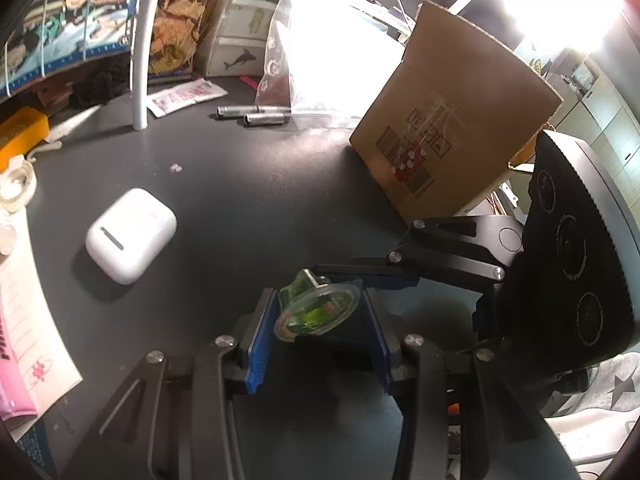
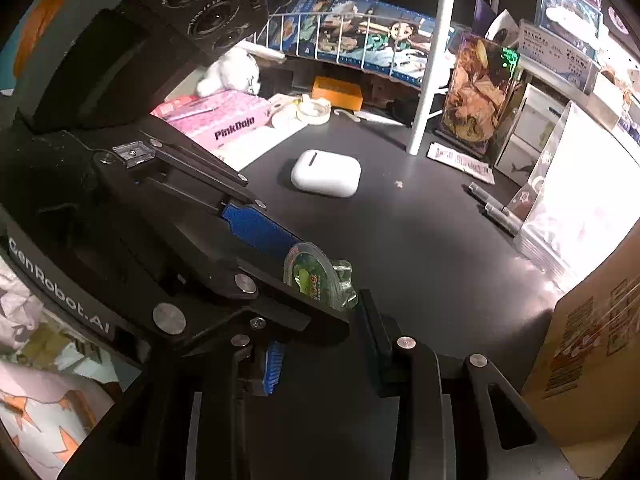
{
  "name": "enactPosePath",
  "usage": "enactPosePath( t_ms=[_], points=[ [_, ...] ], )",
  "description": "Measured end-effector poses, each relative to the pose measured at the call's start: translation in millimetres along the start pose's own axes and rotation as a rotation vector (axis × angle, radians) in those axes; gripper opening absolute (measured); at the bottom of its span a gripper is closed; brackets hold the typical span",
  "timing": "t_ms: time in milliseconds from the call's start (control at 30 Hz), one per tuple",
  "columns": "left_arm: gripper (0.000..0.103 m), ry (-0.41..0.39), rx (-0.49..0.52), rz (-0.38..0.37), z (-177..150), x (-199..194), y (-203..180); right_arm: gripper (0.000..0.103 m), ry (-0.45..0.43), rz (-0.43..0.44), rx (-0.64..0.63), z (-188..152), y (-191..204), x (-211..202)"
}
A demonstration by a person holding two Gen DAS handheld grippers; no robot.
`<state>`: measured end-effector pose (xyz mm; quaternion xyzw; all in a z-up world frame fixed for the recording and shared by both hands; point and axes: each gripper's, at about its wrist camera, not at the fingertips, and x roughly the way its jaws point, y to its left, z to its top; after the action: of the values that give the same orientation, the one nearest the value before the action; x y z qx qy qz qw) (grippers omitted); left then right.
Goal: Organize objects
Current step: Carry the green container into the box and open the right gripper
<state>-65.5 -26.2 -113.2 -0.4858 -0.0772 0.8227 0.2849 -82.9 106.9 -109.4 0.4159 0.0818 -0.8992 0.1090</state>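
A small green jelly cup [image 1: 316, 308] with a printed foil lid is held between the blue pads of my left gripper [image 1: 320, 332], above the black table [image 1: 248, 208]. It also shows in the right wrist view [image 2: 320, 280]. My right gripper [image 2: 320, 332] comes in from the right, its fingers either side of the left gripper's tip; the cup sits just beyond them. Whether the right fingers touch the cup cannot be told. A white earbud case [image 1: 130, 236] lies on the table to the left; the right wrist view shows it [image 2: 326, 173] further back.
A cardboard box [image 1: 452, 120] stands at right, a clear zip bag [image 1: 316, 52] behind it, two metal tubes [image 1: 256, 114] beside the bag. A white pole [image 1: 142, 44], tape rolls [image 2: 314, 110], an orange box [image 2: 338, 91] and a pink box [image 2: 224, 118] line the left.
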Motion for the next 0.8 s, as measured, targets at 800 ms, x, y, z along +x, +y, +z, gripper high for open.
enactPosePath(
  t_ms=[800],
  points=[
    [0.039, -0.229, 0.282, -0.004, 99.8, -118.0, -114.4, 0.028, -0.297, -0.266, 0.009, 69.1, -24.5, -160.2]
  ],
)
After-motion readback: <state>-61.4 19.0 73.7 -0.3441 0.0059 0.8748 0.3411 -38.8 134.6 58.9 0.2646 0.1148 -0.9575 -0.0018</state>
